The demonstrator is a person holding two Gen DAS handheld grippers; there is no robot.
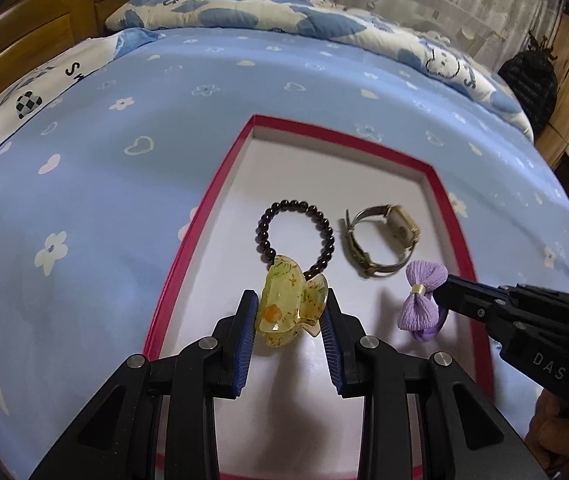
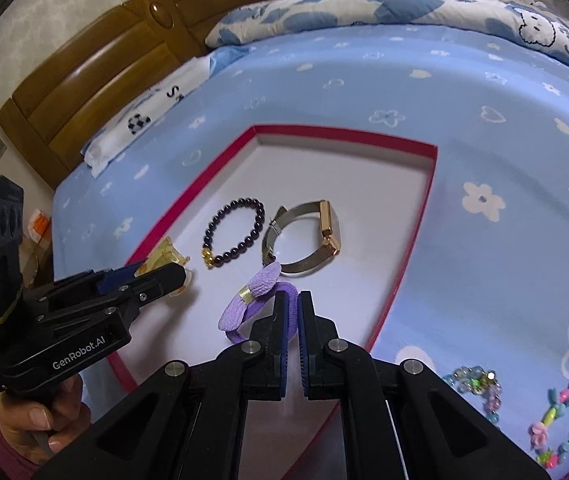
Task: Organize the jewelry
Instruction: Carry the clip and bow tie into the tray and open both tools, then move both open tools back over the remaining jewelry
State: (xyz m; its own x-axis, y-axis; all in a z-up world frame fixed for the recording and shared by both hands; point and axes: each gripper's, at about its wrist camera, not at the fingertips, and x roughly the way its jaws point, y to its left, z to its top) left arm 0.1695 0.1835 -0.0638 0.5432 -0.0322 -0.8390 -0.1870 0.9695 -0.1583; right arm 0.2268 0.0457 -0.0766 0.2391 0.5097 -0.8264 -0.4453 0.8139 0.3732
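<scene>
A shallow red-rimmed box (image 1: 208, 200) with a white floor lies on the blue bed; it also shows in the right wrist view (image 2: 412, 248). In it lie a dark bead bracelet (image 1: 326, 222) (image 2: 258, 216) and a gold watch with a mesh band (image 1: 402, 232) (image 2: 330, 224). My left gripper (image 1: 290, 318) is shut on a yellow translucent hair claw (image 1: 284, 300) (image 2: 164, 250), held low over the box floor. My right gripper (image 2: 292, 304) is shut on the elastic of a purple bow hair tie (image 2: 244, 300) (image 1: 420, 304), over the box's near right part.
Colourful bead bracelets (image 2: 480, 388) and a charm string (image 2: 564, 424) lie on the blue sheet (image 2: 484, 140) right of the box. A folded quilt (image 1: 284, 12) lies along the far side. A wooden headboard (image 2: 96, 76) stands at the left.
</scene>
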